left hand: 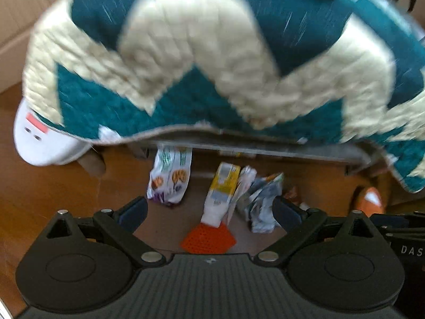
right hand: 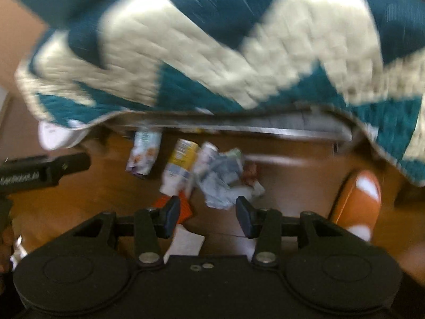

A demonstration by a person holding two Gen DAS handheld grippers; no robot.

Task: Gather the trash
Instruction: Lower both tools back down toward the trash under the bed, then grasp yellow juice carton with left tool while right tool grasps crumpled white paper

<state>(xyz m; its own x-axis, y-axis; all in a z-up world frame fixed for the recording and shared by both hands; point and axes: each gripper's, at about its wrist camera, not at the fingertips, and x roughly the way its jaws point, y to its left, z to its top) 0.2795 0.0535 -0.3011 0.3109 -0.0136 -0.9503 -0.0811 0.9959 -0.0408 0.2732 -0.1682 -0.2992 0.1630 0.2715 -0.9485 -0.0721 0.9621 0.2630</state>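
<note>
Trash lies on the wooden floor under a bed edge. A white and purple snack bag [left hand: 170, 178] [right hand: 143, 154] is on the left. A yellow and white packet [left hand: 221, 191] [right hand: 179, 164] lies beside crumpled blue-grey wrappers [left hand: 261, 202] [right hand: 221, 180]. An orange perforated piece [left hand: 208, 239] [right hand: 183, 207] lies nearest. My left gripper [left hand: 209, 210] is open and empty, just short of the packet. My right gripper [right hand: 208, 216] is open and empty, close before the crumpled wrappers. Both views are blurred.
A teal and cream quilt [left hand: 199, 61] [right hand: 212, 47] hangs over the bed frame [left hand: 265, 148] above the trash. A white slipper [left hand: 42, 138] sits left, an orange slipper [right hand: 358, 199] right. A cardboard box [left hand: 24, 8] stands at far left. White paper [right hand: 186, 242] lies under my right gripper.
</note>
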